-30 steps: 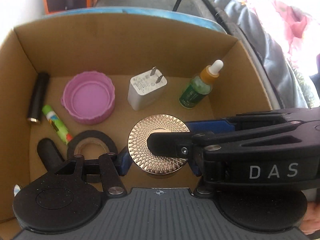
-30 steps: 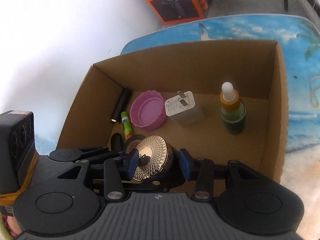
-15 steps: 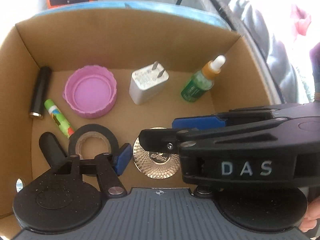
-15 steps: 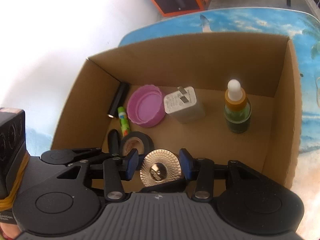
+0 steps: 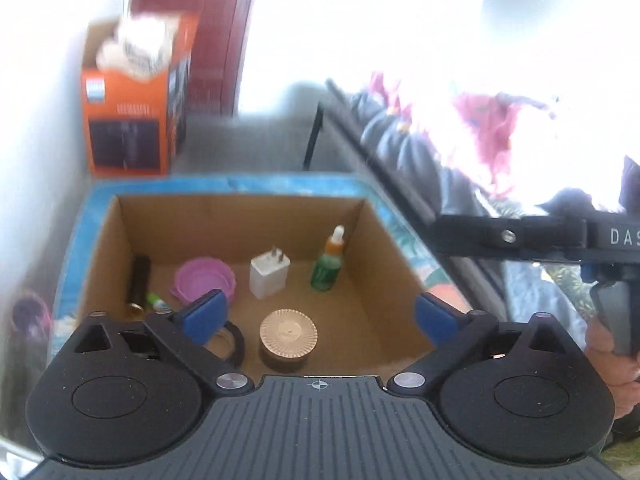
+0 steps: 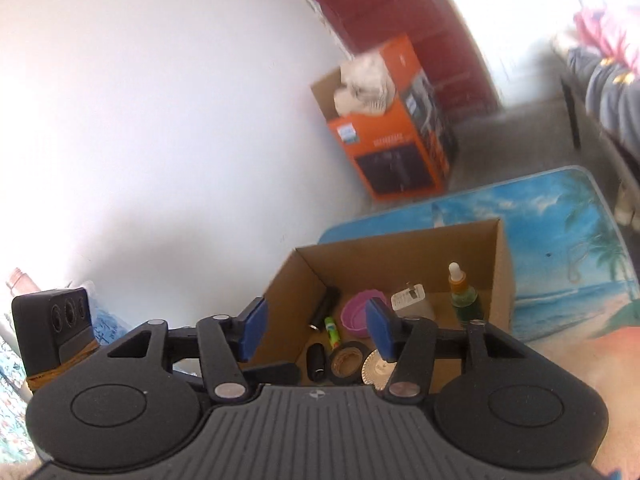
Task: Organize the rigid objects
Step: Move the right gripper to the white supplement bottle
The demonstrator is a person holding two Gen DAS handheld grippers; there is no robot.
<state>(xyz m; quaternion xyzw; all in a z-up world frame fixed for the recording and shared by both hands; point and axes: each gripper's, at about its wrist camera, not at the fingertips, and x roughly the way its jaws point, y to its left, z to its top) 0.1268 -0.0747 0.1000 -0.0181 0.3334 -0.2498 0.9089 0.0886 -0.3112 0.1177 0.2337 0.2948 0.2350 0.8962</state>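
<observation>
Gold tin [image 5: 288, 330] sits flat at the near edge of the box [image 5: 240, 216] floor, below and ahead of both tongs. Left gripper [image 5: 320, 316] jaws just spread wide, empty. Right gripper [image 6: 316, 330] also just opening, empty, off toward the box's left wall.

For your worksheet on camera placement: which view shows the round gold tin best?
The left wrist view: the gold tin sits whole and unobstructed on the cardboard box floor. In the right wrist view, the right gripper hides part of it.
</observation>
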